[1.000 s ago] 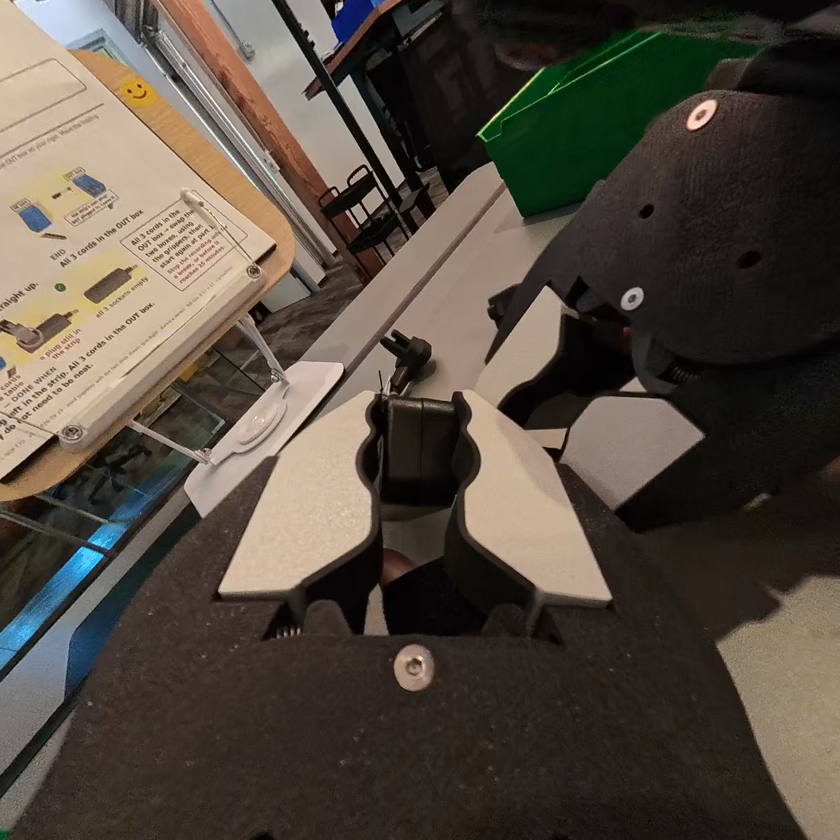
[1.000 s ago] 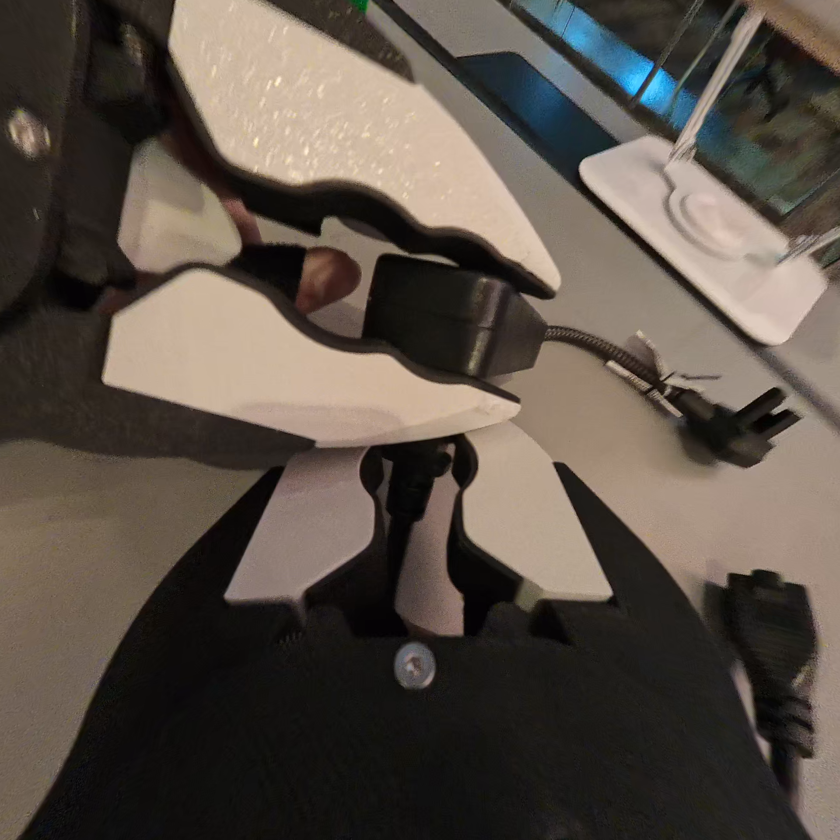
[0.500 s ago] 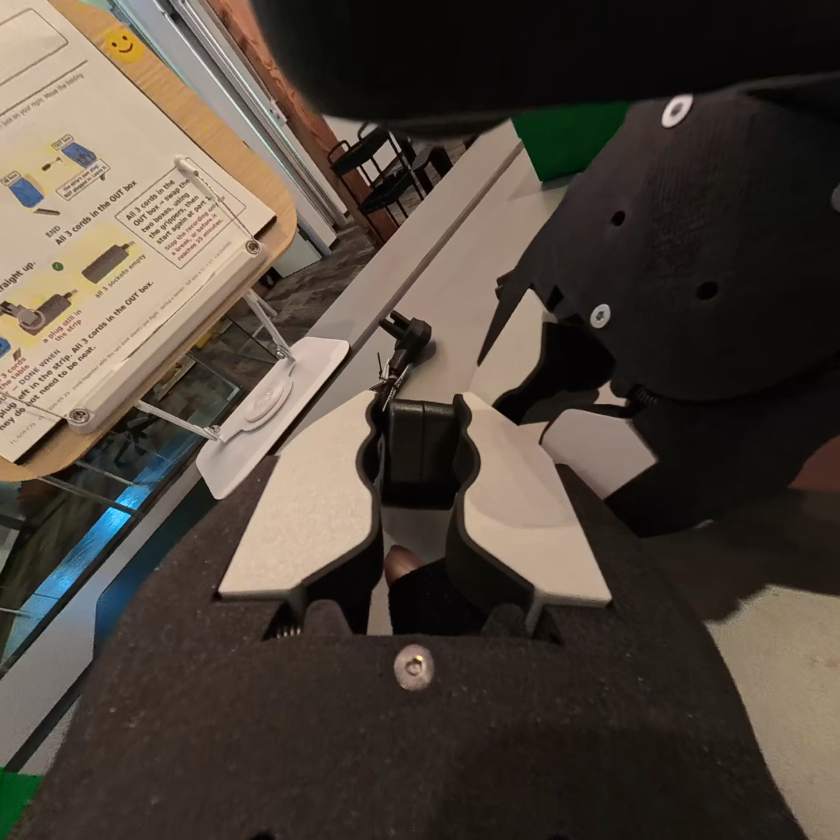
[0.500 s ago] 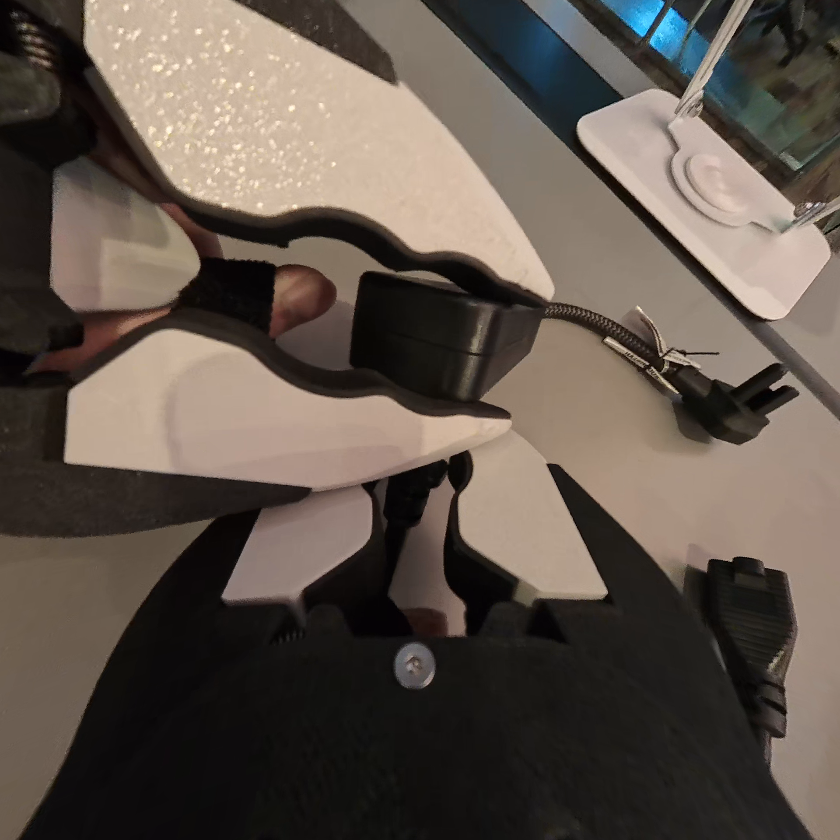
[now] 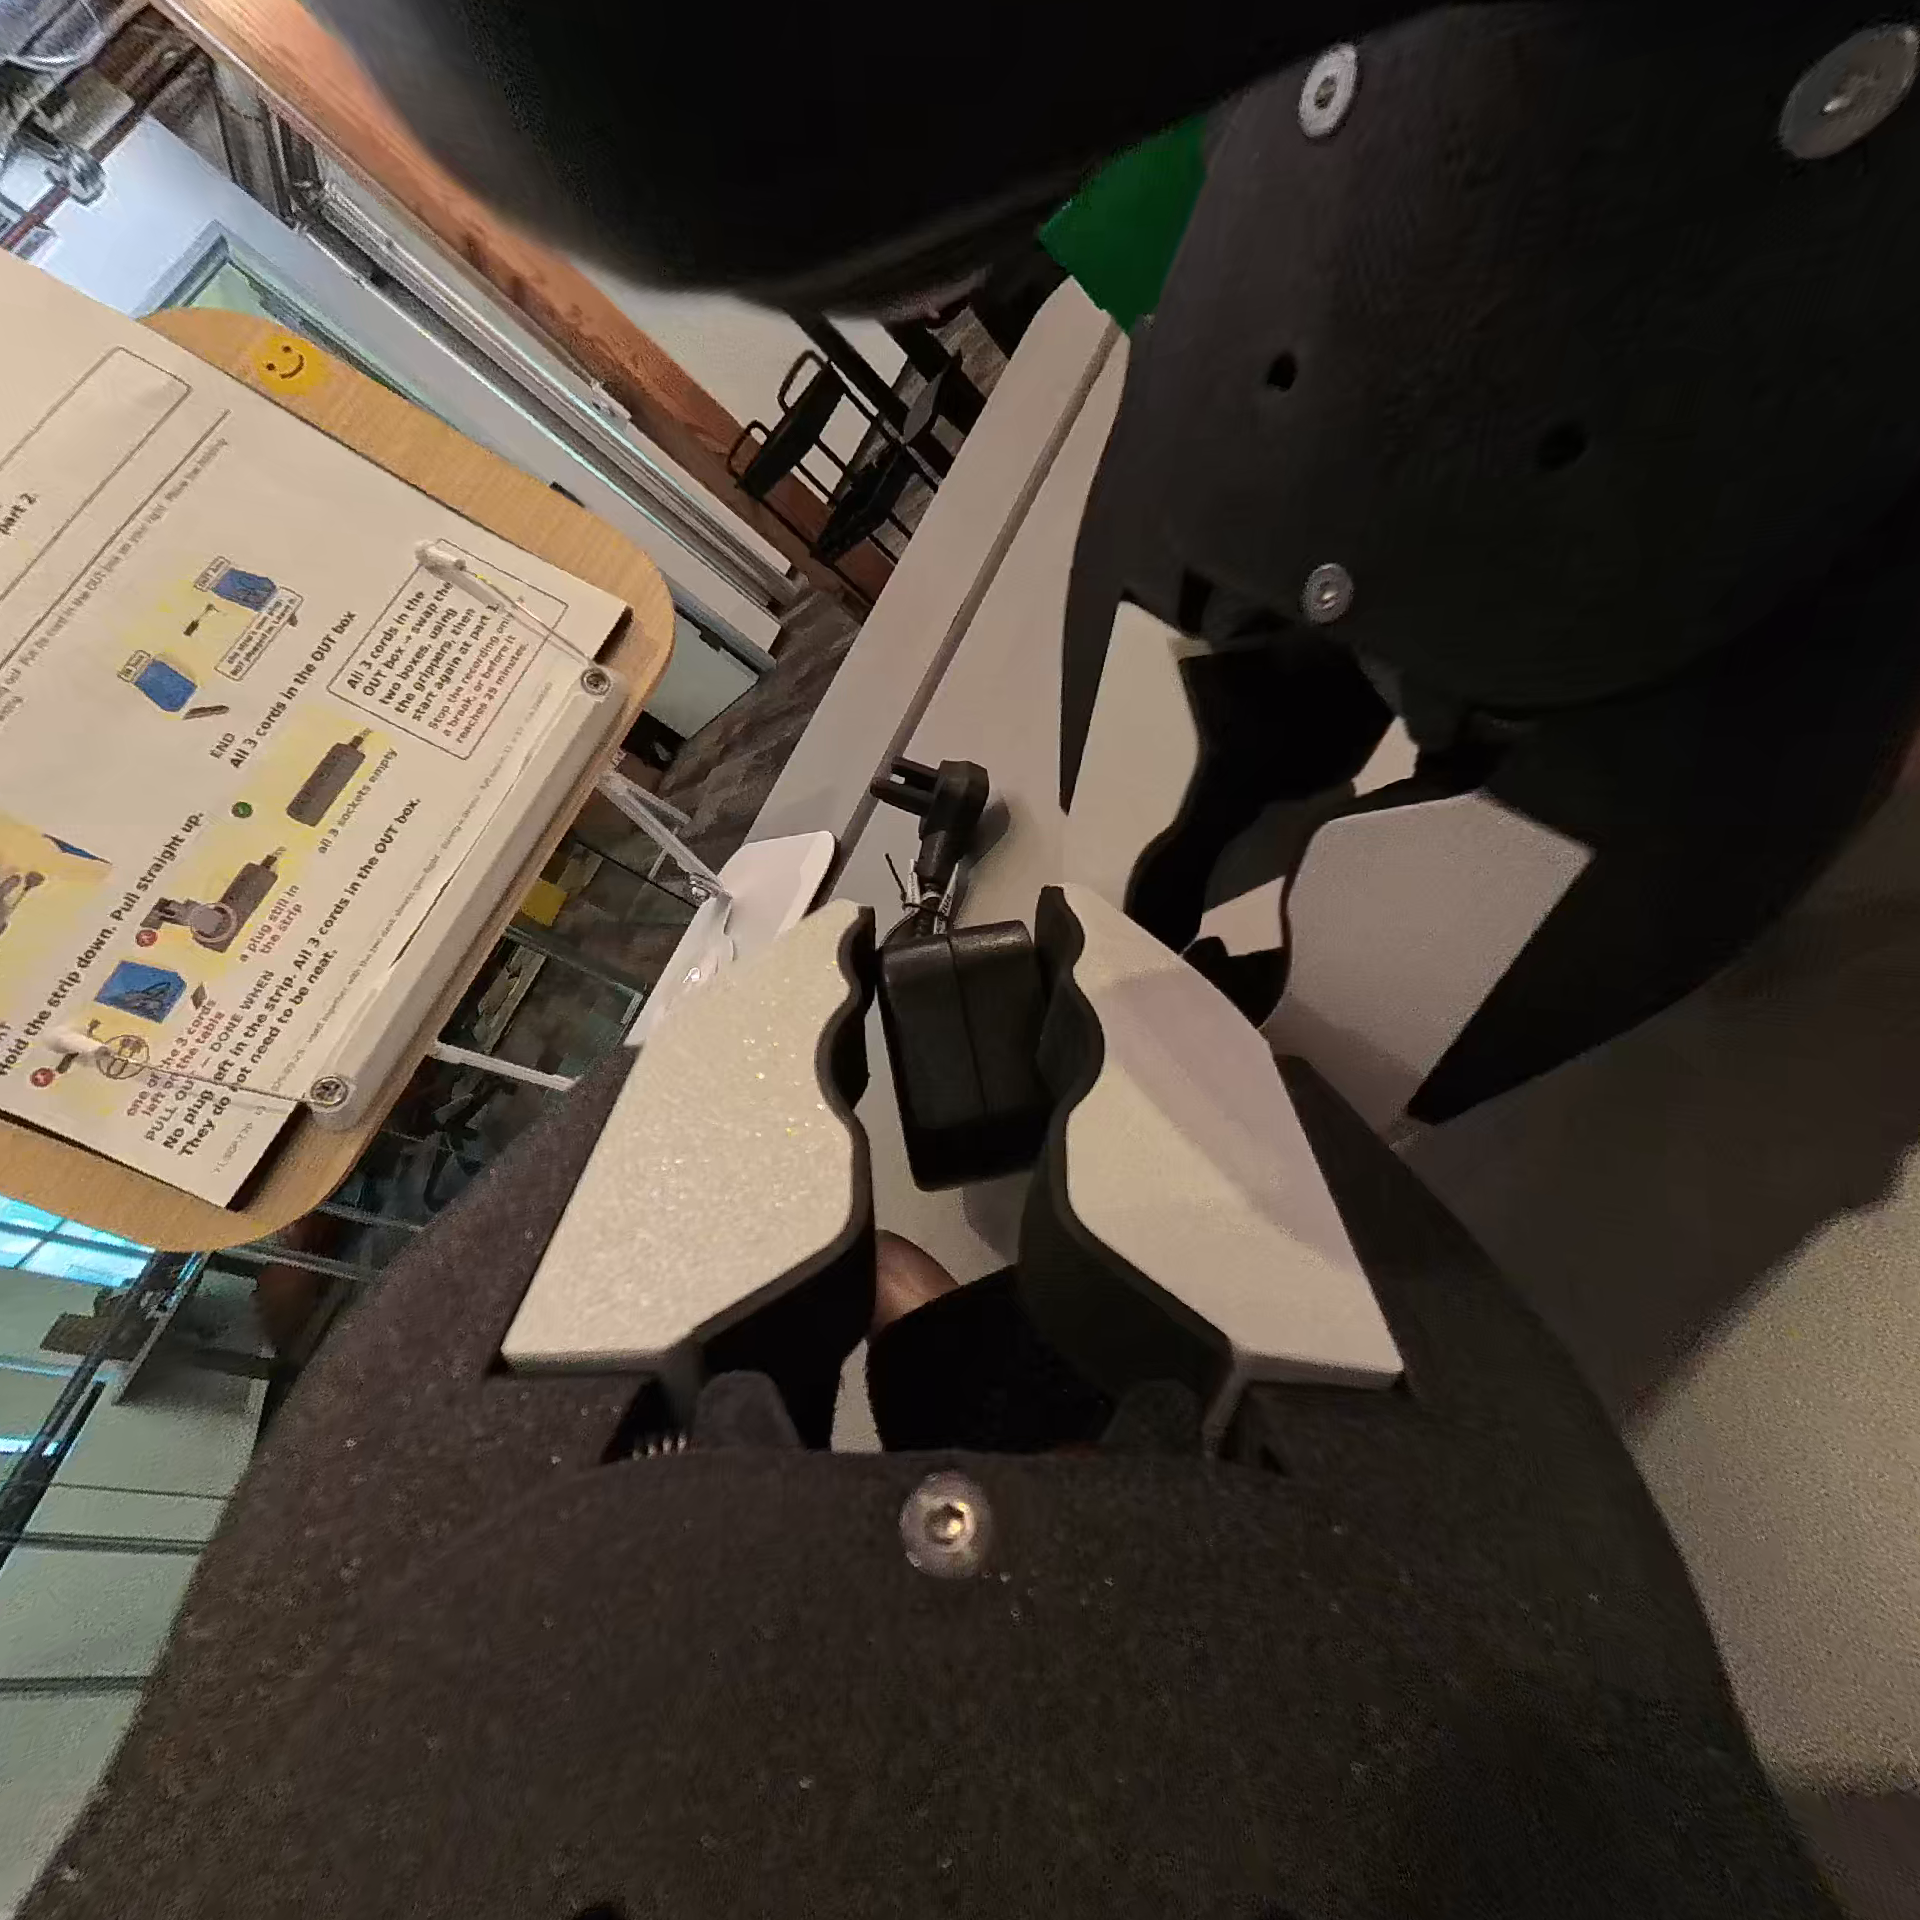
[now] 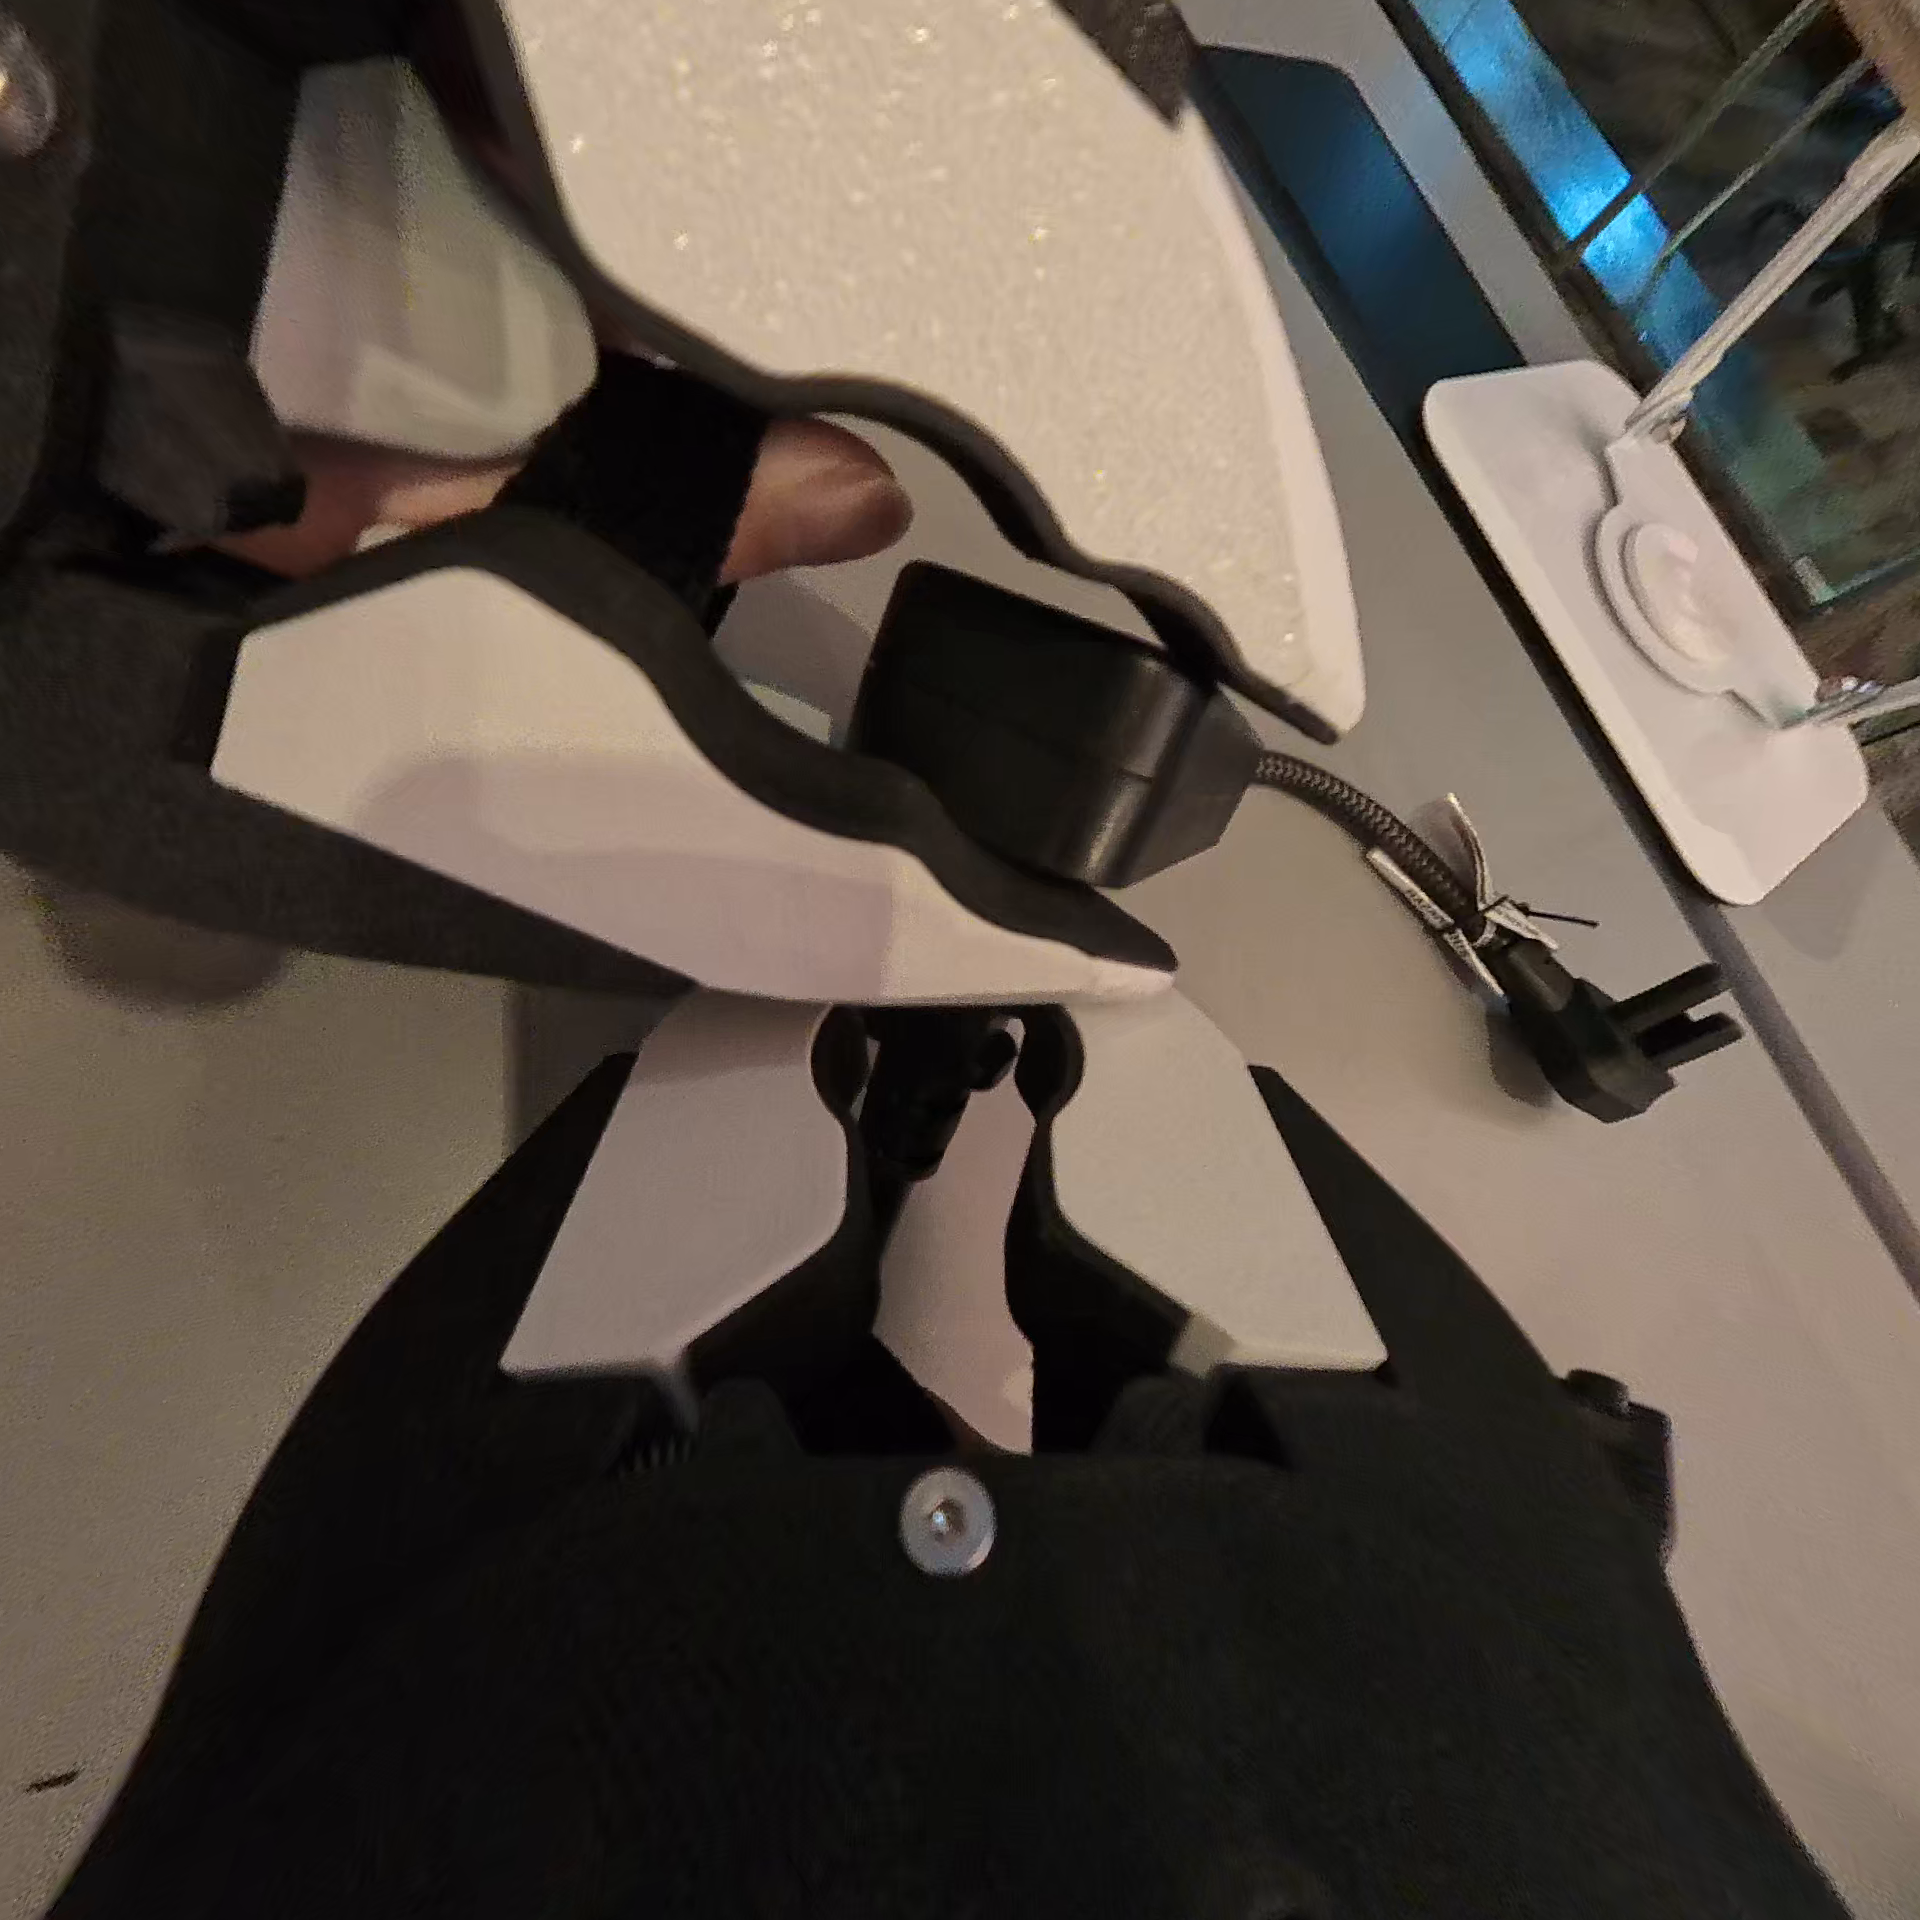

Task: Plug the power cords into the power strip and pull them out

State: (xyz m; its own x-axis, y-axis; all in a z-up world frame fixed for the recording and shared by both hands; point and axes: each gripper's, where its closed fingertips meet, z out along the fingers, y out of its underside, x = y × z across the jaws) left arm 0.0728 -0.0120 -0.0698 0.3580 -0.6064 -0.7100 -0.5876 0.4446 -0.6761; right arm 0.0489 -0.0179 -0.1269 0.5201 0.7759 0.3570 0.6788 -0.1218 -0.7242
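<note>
Two grippers meet over a grey table (image 5: 935,665); far left in the left wrist view, a printed instruction sheet (image 5: 239,748) rests on a tilted wooden board (image 5: 540,499), its white stand base (image 6: 1621,623) on the table edge; next comes the left gripper (image 5: 951,997), its grey fingers (image 5: 727,1122) clamped on the power strip (image 5: 961,1049), a small black block held above the table; from the strip a braided cord (image 6: 1361,821) runs out to a black angled plug (image 6: 1600,1049) lying flat near the table edge; right of that sits the right gripper (image 6: 940,1049), its jaws narrowed on a black power cord plug (image 6: 925,1101), just below the left gripper's lower finger; whether this plug touches the strip cannot be told.
</note>
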